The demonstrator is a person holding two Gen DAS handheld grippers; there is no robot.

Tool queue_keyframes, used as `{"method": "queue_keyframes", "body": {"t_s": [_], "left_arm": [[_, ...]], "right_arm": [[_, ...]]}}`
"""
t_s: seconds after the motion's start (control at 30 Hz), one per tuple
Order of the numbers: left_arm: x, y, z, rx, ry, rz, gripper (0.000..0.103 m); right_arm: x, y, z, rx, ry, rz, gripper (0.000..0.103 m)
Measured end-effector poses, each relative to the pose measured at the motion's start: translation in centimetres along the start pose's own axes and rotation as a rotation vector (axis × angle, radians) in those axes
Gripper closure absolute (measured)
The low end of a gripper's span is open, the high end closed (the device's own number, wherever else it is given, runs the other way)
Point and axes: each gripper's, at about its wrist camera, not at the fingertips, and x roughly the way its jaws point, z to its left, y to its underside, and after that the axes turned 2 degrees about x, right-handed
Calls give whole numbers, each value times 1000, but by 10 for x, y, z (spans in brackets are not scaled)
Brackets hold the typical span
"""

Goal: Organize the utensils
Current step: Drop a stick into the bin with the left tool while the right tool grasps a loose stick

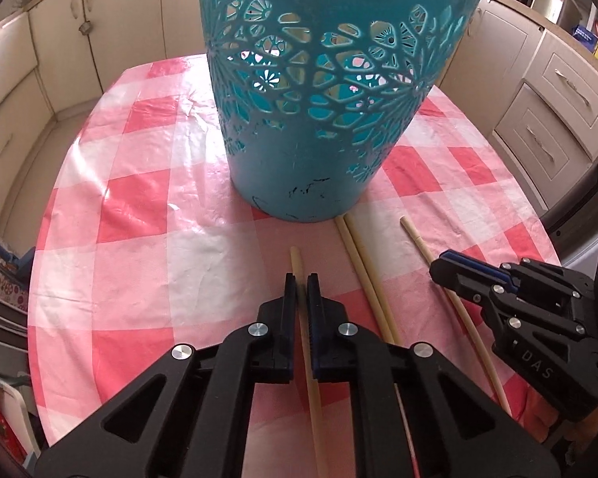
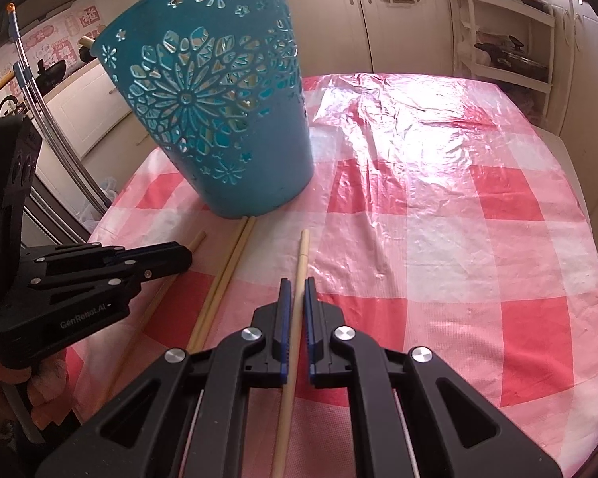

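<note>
Two loose chopsticks (image 1: 368, 279) btwn grippers, each gripper clamped on own chopstick, teal basket (image 1: 323, 91) ahead.

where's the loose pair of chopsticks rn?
The chopstick pair lies side by side on the checked tablecloth, far ends at the teal basket's base, between the left gripper and right gripper.

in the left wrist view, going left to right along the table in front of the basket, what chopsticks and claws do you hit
chopstick in the left claw → left claw → pair of chopsticks lying side by side → single chopstick → right claw, shut on that single chopstick
</note>
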Motion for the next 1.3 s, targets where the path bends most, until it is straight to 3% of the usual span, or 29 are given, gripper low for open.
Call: {"method": "queue_keyframes", "body": {"t_s": [0.27,0.57,0.67,0.8,0.93,1.03,1.13,1.3], "left_arm": [[-16,13,-8,75,-54,4,98],[-50,12,-37,225,-105,-57,98],[-69,7,-47,240,-27,-89,98],[-113,-14,-45,170,185,-166,98],[-161,-54,-27,83,272,-292,99],[-192,-88,-10,33,293,-393,99],[-212,-115,-1,7,261,-487,102],[-216,-147,6,-44,243,-562,102]], "right_arm": [[-2,6,12,-54,51,-5,96],[-3,6,8,-36,35,-9,96],[-3,6,6,-24,23,-9,96],[-3,6,4,-17,15,-9,96],[-3,5,2,-12,9,-9,96],[-3,4,-2,-5,-1,-8,96],[-3,3,-5,5,-13,-7,96],[-4,3,-10,22,-35,-4,96]]}}
